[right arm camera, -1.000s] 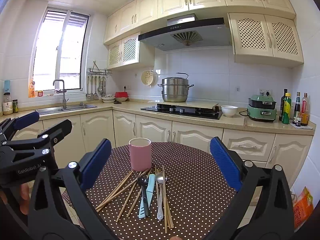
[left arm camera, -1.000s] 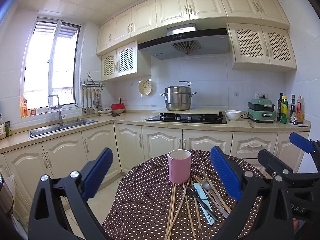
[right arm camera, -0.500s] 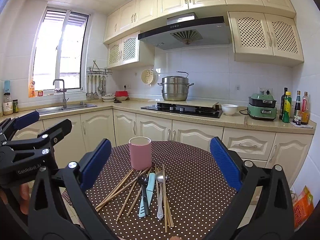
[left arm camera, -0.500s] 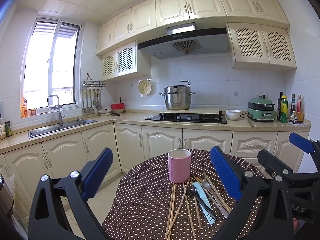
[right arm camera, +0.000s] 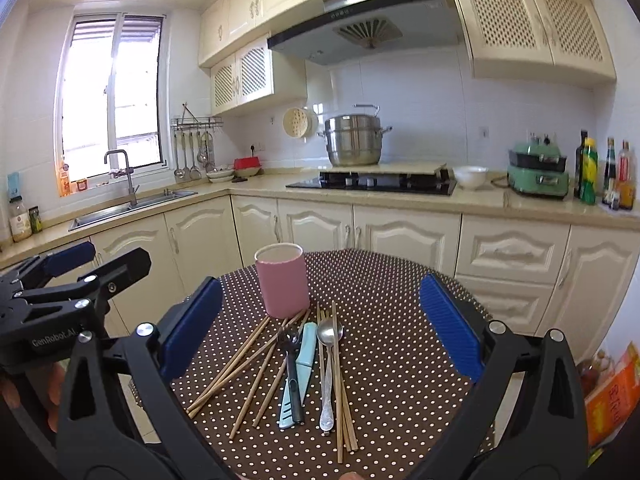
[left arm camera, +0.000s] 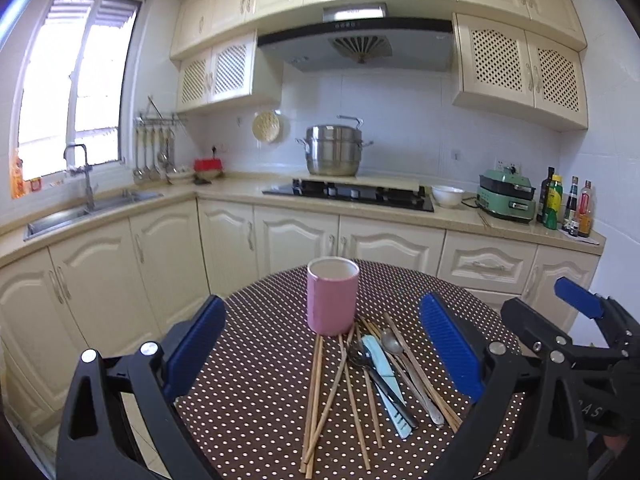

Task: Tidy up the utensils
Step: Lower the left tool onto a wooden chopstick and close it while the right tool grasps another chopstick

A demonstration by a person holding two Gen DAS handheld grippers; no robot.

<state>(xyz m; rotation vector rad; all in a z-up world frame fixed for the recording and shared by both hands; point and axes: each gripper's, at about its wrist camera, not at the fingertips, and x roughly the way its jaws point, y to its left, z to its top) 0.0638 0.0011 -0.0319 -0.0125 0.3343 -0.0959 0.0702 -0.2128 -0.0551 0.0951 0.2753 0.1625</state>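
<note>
- My left gripper (left arm camera: pixel 322 354) hangs above the near edge of the round polka-dot counter (left arm camera: pixel 260 380), its blue pads wide apart and nothing between them.
- My right gripper (right arm camera: pixel 320 326) is spread just as wide, also empty, above the same counter.
- I take the pink cup (left arm camera: pixel 332 295) as my landmark: it stands upright on the counter, its mouth open and nothing showing above its rim.
- Just in front of the cup, on my side, lies the loose pile of utensils, flat on the cloth.
- The wooden chopsticks (left arm camera: pixel 316 396) fan out from the cup's base toward me; several tips reach right up to the cup, though I cannot tell whether they touch it.
- In the right wrist view a black-handled fork (right arm camera: pixel 291 368) lies across a pale blue knife (right arm camera: pixel 299 372), in front of the cup and a little right of it.
- A silver spoon (right arm camera: pixel 329 364) lies just right of those two, bowl toward the cup, with chopsticks alongside it.
- From the left view I see the right gripper's frame off to the right of the cup, clear of the pile.
</note>
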